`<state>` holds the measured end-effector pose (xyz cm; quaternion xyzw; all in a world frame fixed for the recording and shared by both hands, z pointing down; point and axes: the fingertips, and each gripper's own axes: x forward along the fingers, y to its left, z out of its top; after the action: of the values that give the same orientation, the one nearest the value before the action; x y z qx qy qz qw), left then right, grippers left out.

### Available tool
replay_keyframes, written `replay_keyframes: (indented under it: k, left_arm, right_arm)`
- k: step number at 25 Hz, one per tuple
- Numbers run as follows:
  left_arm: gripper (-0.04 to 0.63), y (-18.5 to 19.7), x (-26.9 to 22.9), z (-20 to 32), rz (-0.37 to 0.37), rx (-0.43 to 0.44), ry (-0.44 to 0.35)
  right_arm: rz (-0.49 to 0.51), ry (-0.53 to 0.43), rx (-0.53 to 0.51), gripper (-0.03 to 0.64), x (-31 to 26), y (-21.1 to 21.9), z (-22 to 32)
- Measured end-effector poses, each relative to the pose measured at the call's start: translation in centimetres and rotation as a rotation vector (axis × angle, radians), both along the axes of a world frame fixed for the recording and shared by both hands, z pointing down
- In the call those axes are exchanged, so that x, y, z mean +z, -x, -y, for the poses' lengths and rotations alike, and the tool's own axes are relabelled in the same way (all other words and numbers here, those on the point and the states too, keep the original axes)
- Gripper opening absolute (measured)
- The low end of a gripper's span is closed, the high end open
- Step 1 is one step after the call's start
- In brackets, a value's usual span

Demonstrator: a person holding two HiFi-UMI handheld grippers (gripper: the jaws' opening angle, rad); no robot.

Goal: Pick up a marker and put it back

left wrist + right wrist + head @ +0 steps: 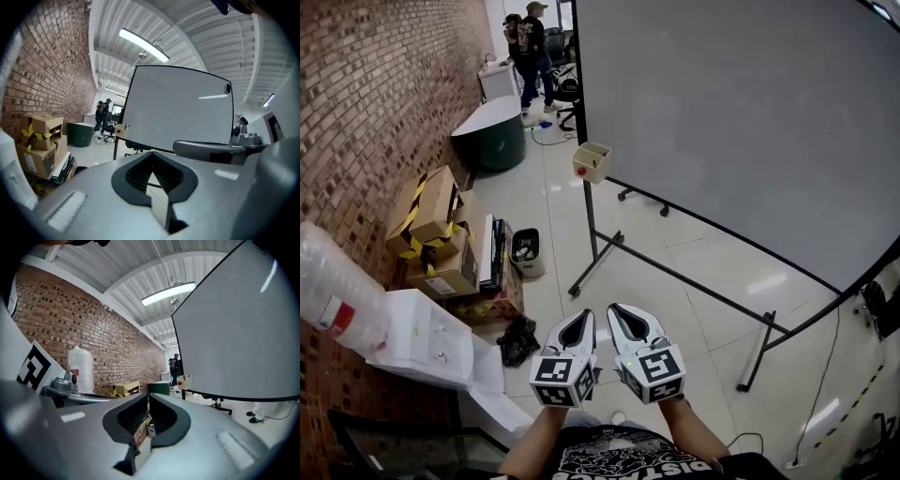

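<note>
Both grippers, left (583, 319) and right (619, 312), sit side by side at the bottom of the head view, jaws closed on nothing. A whiteboard (741, 122) stands well ahead of them. A box (592, 161) hangs at its lower left corner, far from both. Any marker inside is too small to make out.

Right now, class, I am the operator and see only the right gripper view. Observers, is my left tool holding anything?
Observer: No. The left gripper view shows the left tool with its jaws together, empty.
Operator: Where do the tools sit?
Observer: In the head view the right tool is beside the left, above the floor, short of the whiteboard frame.
Operator: Is anything lying nearby?
Observer: A black bag, left of the left tool.
</note>
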<state>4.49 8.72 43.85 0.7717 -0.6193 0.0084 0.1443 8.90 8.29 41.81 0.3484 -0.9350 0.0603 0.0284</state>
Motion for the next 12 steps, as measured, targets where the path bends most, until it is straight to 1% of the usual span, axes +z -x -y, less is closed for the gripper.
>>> replay_keyframes:
  k: [7,12]
  left_arm:
    - [0.006,1.7,0.3,4.5,-0.023,-0.013,-0.005]
    - [0.006,3.1,0.4,9.0,-0.030,0.006,-0.022]
  right_arm:
    - [-0.017,-0.016,-0.021,0.000,0.1,1.9,4.2]
    - [-0.031,-0.028,-0.011,0.000,0.3,3.8,8.6]
